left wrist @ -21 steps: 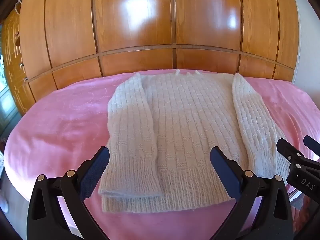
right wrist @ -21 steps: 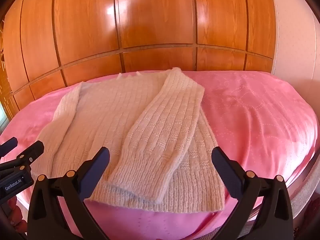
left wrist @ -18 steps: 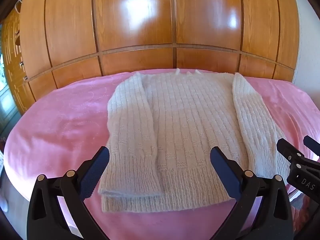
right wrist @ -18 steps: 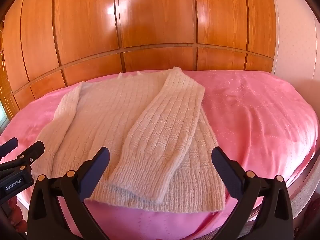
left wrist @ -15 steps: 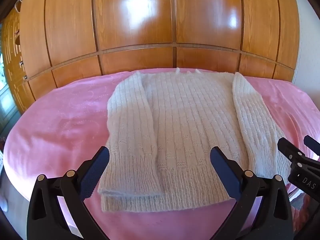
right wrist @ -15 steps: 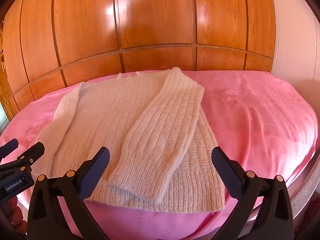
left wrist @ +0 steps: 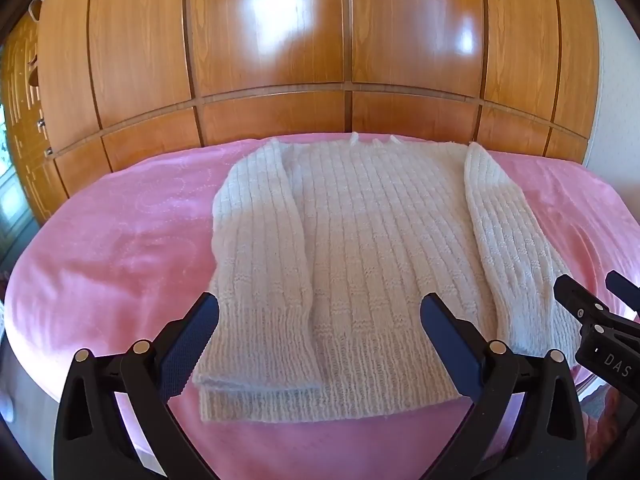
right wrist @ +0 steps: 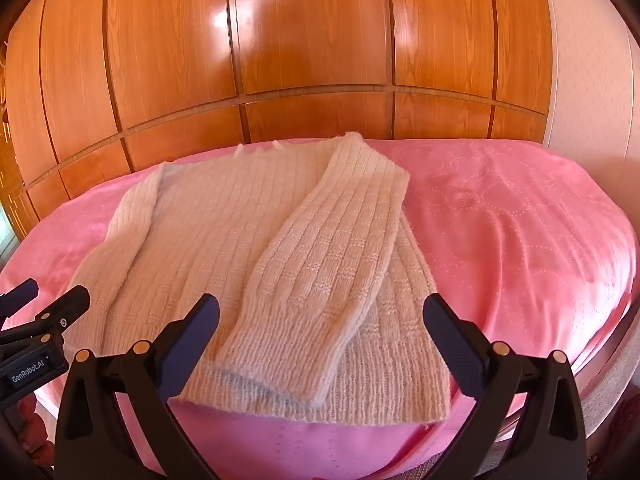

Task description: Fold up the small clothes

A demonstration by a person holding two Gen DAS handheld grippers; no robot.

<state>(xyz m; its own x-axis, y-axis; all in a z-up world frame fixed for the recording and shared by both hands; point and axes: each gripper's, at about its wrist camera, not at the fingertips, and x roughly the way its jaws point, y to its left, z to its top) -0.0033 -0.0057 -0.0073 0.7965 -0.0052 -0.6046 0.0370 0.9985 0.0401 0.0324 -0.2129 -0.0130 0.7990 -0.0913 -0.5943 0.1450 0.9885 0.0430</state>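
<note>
A cream ribbed knit sweater lies flat on a pink bedspread, both sleeves folded in over its body. My left gripper hangs open above the sweater's near hem, nothing between its fingers. In the right wrist view the same sweater shows its right sleeve laid diagonally across the body. My right gripper stands open over that sleeve's cuff and the hem, holding nothing. Each gripper shows at the edge of the other's view: the right gripper and the left gripper.
A glossy wooden wardrobe wall runs right behind the bed. The bedspread stretches bare to the right of the sweater. The bed's near edge drops off at lower right. A pale wall stands at far right.
</note>
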